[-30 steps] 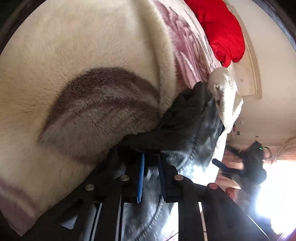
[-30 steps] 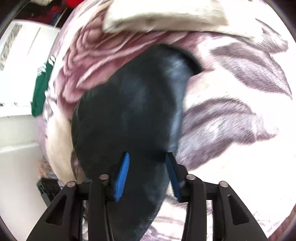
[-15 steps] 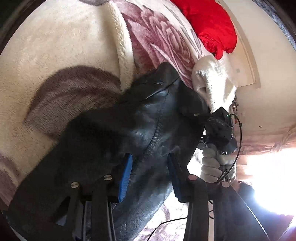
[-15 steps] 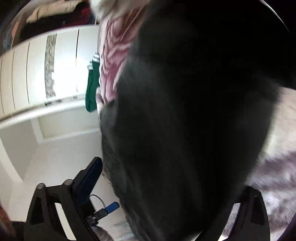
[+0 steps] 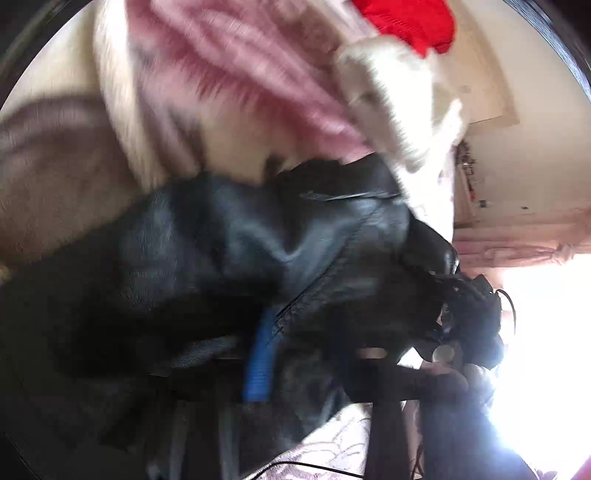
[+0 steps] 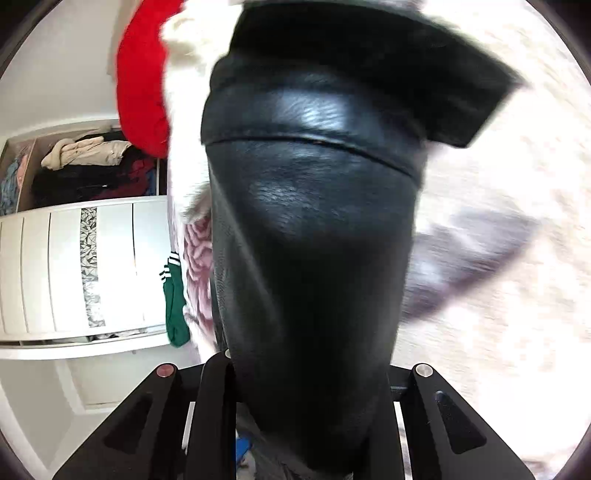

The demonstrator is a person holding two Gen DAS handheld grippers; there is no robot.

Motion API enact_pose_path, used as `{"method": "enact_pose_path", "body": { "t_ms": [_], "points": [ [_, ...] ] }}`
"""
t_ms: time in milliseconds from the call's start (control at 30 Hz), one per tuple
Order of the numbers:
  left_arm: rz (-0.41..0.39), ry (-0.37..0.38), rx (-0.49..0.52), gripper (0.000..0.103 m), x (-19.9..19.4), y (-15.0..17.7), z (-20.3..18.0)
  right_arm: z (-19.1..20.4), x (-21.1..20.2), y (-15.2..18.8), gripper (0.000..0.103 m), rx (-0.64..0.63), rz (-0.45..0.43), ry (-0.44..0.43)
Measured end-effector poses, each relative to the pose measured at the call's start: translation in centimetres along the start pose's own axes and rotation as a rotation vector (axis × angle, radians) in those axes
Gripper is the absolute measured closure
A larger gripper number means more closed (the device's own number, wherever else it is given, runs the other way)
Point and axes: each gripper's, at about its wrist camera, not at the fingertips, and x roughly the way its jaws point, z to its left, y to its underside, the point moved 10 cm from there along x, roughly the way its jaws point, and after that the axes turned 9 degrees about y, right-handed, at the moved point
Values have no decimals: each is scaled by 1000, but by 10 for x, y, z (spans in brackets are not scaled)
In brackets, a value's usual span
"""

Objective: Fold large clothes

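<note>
A black leather jacket [image 5: 295, 258] lies bunched over the flowered plush blanket [image 5: 221, 92]. My left gripper [image 5: 291, 354] is buried in its folds; one blue pad [image 5: 258, 362] shows, pressed against the leather, and the jaws stand close together on the jacket. In the right wrist view the jacket [image 6: 314, 240] hangs stretched straight ahead and fills the middle. My right gripper [image 6: 306, 406] is shut on its near end; the leather hides the fingertips. The right gripper also shows in the left wrist view [image 5: 469, 317], at the jacket's far end.
A red garment [image 5: 406, 22] and a white fluffy cloth [image 5: 399, 110] lie at the blanket's far end. A white wardrobe [image 6: 74, 273] with a shelf of clothes [image 6: 85, 166] stands at left. A green sock [image 6: 175, 299] hangs at the bed edge.
Both grippers have closed on the jacket after standing open half a second ago. The jacket is now pulled taut between them and the views have swung up along the bed.
</note>
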Motion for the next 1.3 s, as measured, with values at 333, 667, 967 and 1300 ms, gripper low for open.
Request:
{"method": "enact_pose_path", "body": {
  "t_ms": [333, 667, 967, 1300],
  "points": [
    [-13, 37, -81, 102, 2, -1, 38, 11, 60, 16, 4, -173, 237, -206],
    [-25, 80, -103, 100, -8, 10, 50, 28, 62, 20, 81, -248, 195, -96],
    [-35, 134, -95, 99, -21, 21, 59, 107, 20, 115, 87, -576, 229, -84],
    [-226, 88, -146, 100, -173, 81, 74, 132, -5, 135, 88, -705, 64, 60]
  ]
}}
